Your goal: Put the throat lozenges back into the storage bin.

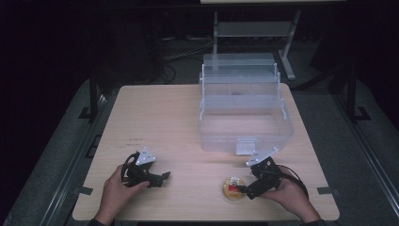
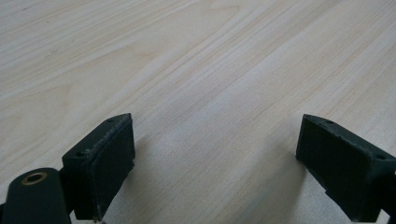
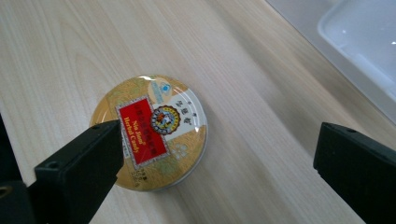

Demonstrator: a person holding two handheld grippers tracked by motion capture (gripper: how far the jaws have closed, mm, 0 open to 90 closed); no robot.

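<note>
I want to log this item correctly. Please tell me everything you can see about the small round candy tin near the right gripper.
The candy tin is a small, flat, round tin, apparently metal, with a glossy golden-yellow lid. The lid carries a red rectangular label with light lettering and a round emblem. It lies flat, lid up and closed, on the wooden table near the front edge, in front of the clear plastic box. The right gripper hangs open over it; one of its fingers covers part of the lid, and contact cannot be judged.

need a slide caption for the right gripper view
Open right gripper poised over a round gold candy tin on the pale wooden table.
</note>
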